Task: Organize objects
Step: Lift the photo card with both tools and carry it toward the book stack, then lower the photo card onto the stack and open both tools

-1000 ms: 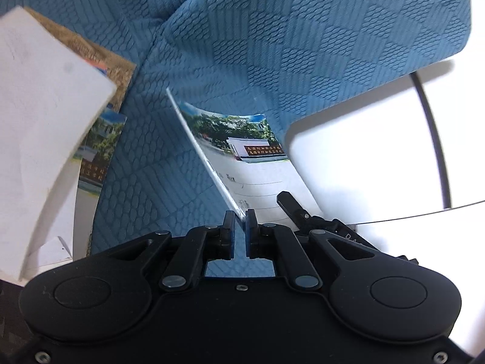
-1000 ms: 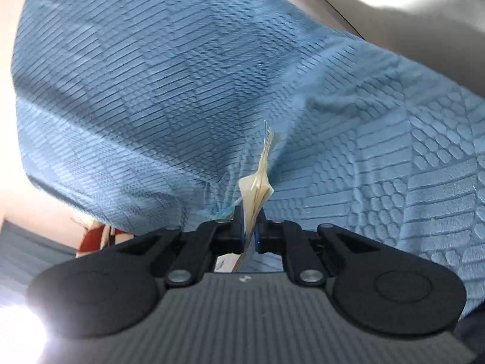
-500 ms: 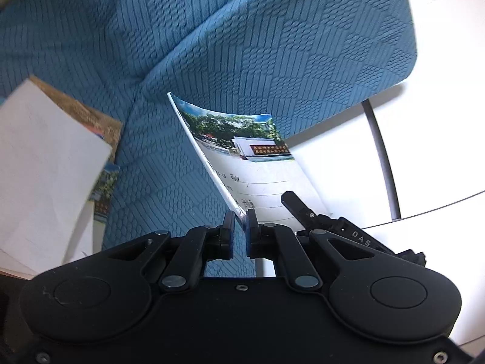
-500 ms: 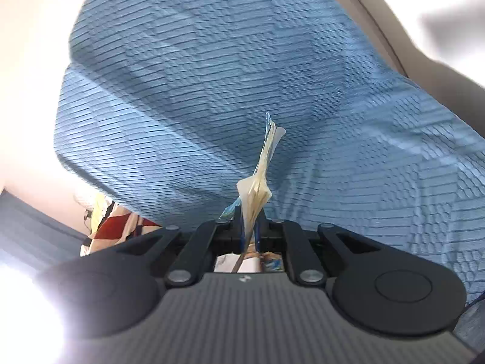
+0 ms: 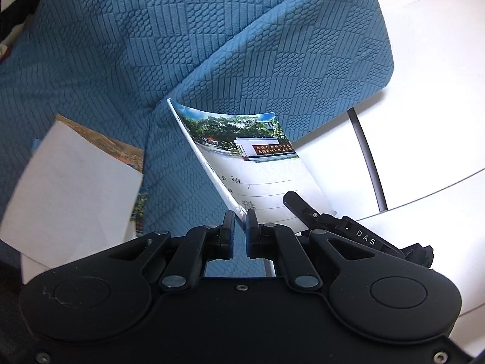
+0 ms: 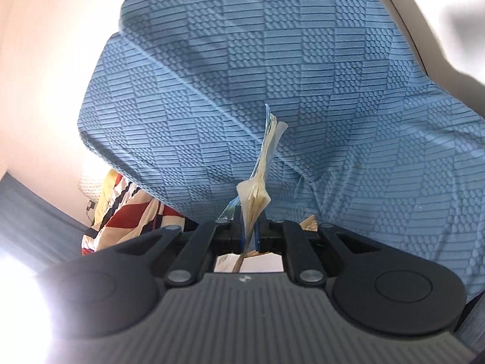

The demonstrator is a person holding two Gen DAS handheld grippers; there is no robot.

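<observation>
In the left wrist view my left gripper [image 5: 240,221] is shut on the lower edge of a thin notebook [image 5: 257,163]. Its cover shows trees, a white building and handwritten lines, and it hangs in the air, tilted. A second booklet [image 5: 72,188], white page up with a brown cover behind it, floats at the left. In the right wrist view my right gripper [image 6: 250,230] is shut on a booklet [image 6: 262,179] seen edge-on, its yellowish pages fanning upward between the pads.
A blue quilted sofa cover [image 5: 197,45] fills the background of both views [image 6: 242,75]. White floor [image 5: 424,106] with a dark curved bar [image 5: 366,157] lies to the right. A red, white and black striped cloth [image 6: 127,212] and a cream wall [image 6: 45,60] are at the left.
Both grippers have risen with their booklets still held. The sofa looks farther away, more white floor shows in the left view, and the white-paged booklet has slid lower in that frame.
</observation>
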